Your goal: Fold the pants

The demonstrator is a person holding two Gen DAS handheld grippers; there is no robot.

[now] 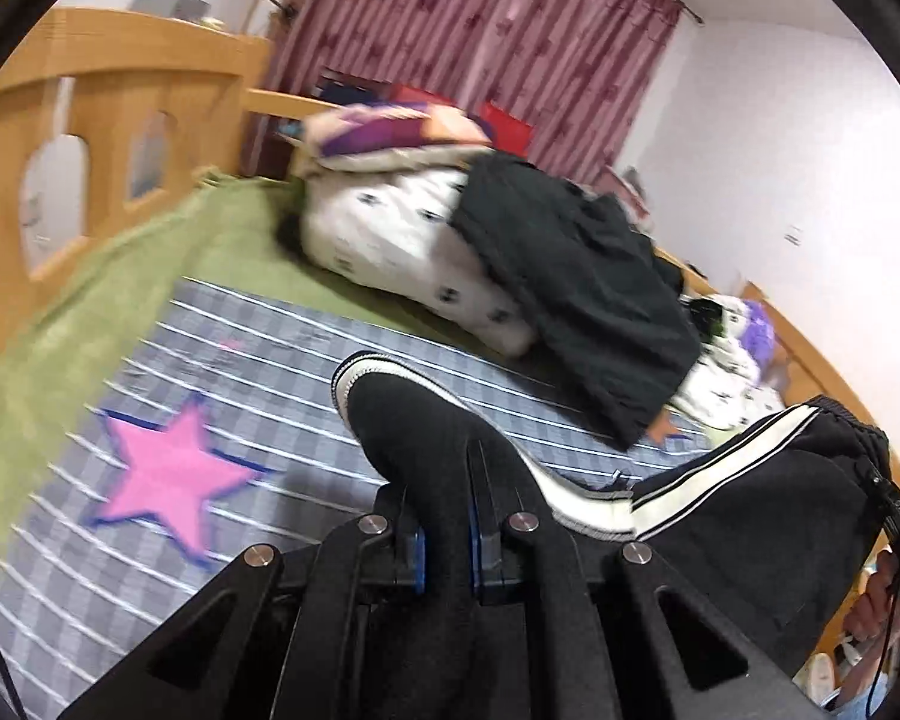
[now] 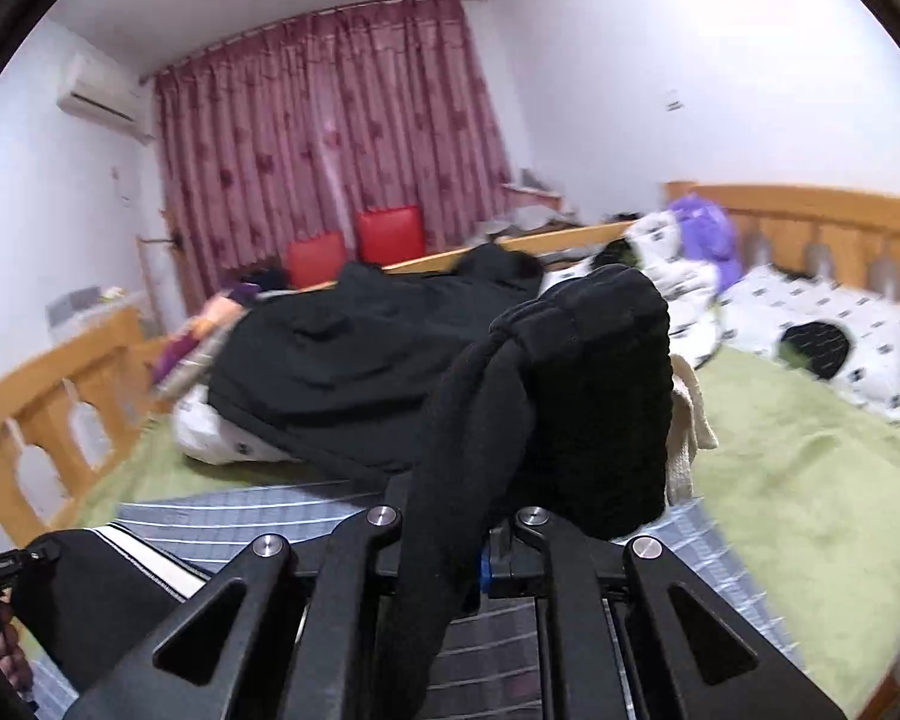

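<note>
The black pants with white side stripes hang between my two grippers above the bed. My left gripper (image 1: 447, 516) is shut on a leg end of the pants (image 1: 414, 420), whose striped cuff sticks up past the fingers. The rest of the pants (image 1: 768, 492) stretches to the right toward the other gripper. My right gripper (image 2: 450, 540) is shut on the elastic waistband of the pants (image 2: 600, 372), which bunches over the fingers with a white drawstring (image 2: 687, 438) hanging at its right. The striped leg (image 2: 126, 552) shows at lower left.
Below lies a grey checked blanket with a pink star (image 1: 168, 474) on a green sheet (image 2: 810, 480). A black garment (image 2: 342, 372) lies over white printed bedding (image 1: 390, 240) at the back. A wooden bed rail (image 1: 108, 96) rings the bed. Red chairs (image 2: 390, 234) and curtains stand behind.
</note>
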